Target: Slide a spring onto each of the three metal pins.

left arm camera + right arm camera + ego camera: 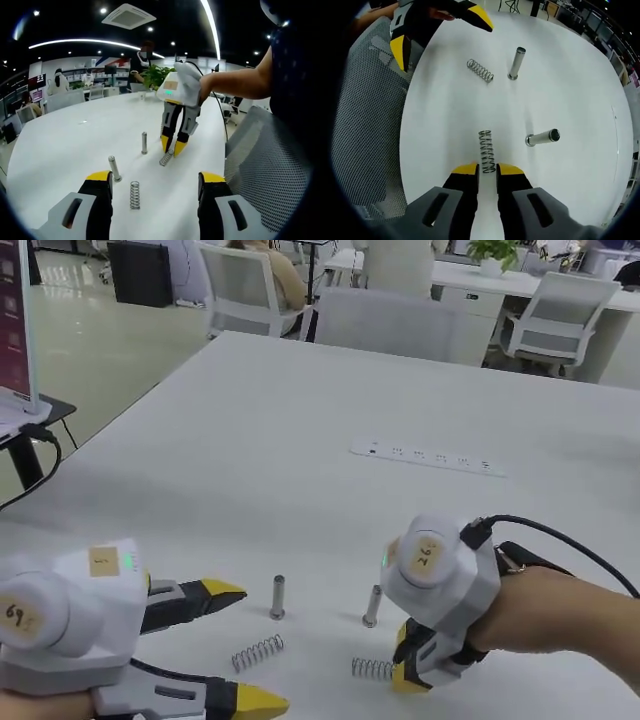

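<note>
Two metal pins stand upright on the white table [300,440]: one [277,597] on the left, one [372,606] on the right. A spring [257,651] lies loose between the wide-apart jaws of my left gripper [245,645], which is open. In the left gripper view this spring [134,195] lies just ahead of the left gripper [156,177], beside a pin [114,167]. My right gripper [488,170] points down at the table, shut on the near end of a second spring [487,150] that lies flat. A pin [543,137] stands just to its right.
A white power strip [427,456] lies farther back on the table. A grey mesh chair [270,165] sits at the table's near edge. More chairs [245,290] and desks stand beyond the far edge.
</note>
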A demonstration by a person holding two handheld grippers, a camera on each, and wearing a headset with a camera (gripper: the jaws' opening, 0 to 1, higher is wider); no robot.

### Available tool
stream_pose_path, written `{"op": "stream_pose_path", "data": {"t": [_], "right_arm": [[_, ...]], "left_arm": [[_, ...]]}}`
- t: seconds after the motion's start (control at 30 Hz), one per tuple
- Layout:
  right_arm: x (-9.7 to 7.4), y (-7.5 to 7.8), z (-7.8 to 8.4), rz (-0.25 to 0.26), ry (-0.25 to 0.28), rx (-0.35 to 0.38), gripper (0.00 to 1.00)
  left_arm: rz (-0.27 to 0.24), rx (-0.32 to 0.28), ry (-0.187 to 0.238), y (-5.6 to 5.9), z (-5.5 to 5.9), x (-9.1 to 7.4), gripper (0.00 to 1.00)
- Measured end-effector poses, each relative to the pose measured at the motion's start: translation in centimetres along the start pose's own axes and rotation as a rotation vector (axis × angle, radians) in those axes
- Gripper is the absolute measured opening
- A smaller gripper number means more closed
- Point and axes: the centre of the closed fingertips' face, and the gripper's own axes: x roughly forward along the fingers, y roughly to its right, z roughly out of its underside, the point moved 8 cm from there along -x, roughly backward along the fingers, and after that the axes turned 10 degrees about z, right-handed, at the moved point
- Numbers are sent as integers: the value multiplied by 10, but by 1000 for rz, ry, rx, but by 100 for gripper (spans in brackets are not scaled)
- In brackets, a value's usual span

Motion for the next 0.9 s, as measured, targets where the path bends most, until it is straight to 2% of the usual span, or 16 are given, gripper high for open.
{"op": "stream_pose_path", "data": {"t": [0.5, 0.9], "right_arm": [[2, 1, -2, 29, 1, -59, 8], [-9, 1, -4, 23, 20, -14, 8]], "left_arm": [[0, -5, 0, -1, 1, 1, 64], [7, 4, -2, 0, -1, 1, 63]]}}
